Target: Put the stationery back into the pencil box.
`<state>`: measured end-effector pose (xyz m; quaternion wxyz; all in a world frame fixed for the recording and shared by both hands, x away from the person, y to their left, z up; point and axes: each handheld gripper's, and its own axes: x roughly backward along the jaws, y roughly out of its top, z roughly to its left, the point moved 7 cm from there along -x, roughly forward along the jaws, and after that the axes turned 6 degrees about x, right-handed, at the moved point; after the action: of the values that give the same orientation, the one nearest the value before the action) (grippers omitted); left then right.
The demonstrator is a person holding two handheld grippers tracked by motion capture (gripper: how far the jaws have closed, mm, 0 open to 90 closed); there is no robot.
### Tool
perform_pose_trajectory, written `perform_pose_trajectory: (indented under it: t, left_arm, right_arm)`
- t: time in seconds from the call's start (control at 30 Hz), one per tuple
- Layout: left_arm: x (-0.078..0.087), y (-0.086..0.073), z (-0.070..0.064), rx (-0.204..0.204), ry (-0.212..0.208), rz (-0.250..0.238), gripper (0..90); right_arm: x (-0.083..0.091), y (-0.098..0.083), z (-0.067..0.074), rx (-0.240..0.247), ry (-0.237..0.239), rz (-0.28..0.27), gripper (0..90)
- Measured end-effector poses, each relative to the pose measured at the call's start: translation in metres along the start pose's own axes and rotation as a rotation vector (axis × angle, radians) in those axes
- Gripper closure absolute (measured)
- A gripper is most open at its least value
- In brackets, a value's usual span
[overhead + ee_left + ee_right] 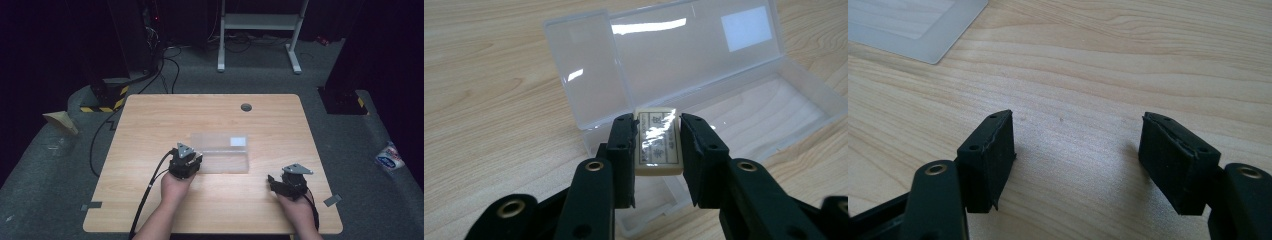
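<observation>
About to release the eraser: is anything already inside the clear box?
The clear box lies open, and only wood grain shows through its tray. The left gripper holds the eraser over the near end, hiding that corner.

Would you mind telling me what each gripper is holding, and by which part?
The left gripper clamps a wrapped eraser by its two long sides, over the open clear case. The right gripper is open, holding nothing.

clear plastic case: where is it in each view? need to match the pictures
High view: the open clear case lies mid-table, just right of the left gripper.
Left gripper view: the case spans centre and right, lid swung up, behind the eraser clamped in the jaws.
Right gripper view: a corner of the case at top left.
Shared landmark: the white label on the lid ties the high and left gripper views.
</observation>
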<state>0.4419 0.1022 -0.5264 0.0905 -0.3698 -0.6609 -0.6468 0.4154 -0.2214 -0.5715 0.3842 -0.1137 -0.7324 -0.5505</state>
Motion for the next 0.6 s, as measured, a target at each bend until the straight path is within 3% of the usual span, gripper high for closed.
perform_pose_trajectory:
  t: [0.6]
  left_arm:
    - [-0.012, -0.006, 0.003, 0.008, 0.04, 0.027, 68.0]
  right_arm:
    - [0.0, 0.0, 0.0, 0.0, 0.0, 0.0, 30.3]
